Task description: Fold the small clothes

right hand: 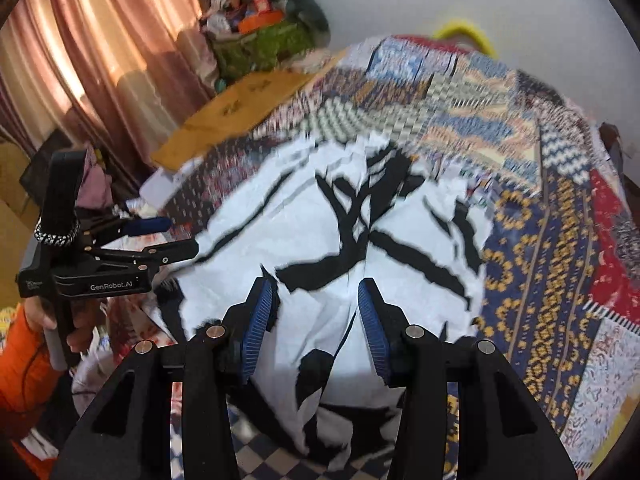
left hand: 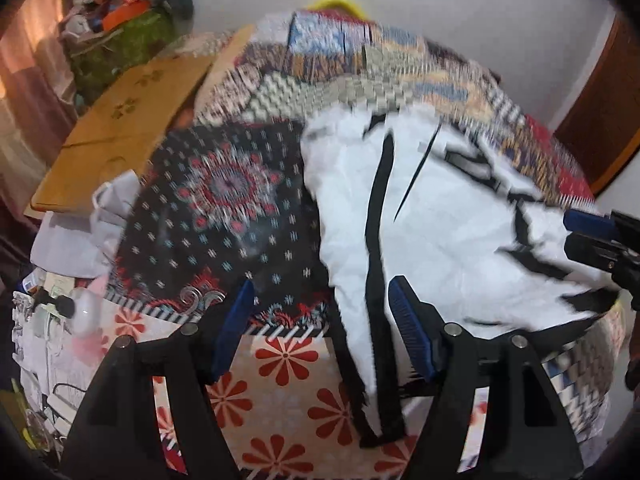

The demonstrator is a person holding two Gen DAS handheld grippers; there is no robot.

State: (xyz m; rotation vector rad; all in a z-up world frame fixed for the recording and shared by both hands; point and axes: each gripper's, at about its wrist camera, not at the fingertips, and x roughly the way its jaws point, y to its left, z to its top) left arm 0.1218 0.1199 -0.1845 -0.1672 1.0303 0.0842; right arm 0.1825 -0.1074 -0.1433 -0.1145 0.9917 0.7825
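Note:
A white garment with black stripes (left hand: 440,216) lies crumpled on a patchwork bedspread (left hand: 224,200). My left gripper (left hand: 320,304) hovers open over the garment's left near edge, where a black-trimmed flap hangs down between the fingers, close to the right pad (left hand: 404,316). In the right wrist view the garment (right hand: 360,248) fills the middle of the spread (right hand: 540,248). My right gripper (right hand: 316,308) is open just above its near part, with cloth showing between the pads and neither pressing it. Each gripper shows in the other's view: the right gripper (left hand: 568,234) and the left gripper (right hand: 184,238). Both views are motion-blurred.
A flat cardboard sheet (left hand: 120,128) lies beyond the spread on the left, with a heaped green bag (left hand: 120,44) behind it. Pink curtains (right hand: 100,60) hang at the left. Loose white bags and clutter (left hand: 76,240) sit beside the bed. An orange sleeve (right hand: 24,344) holds the left gripper.

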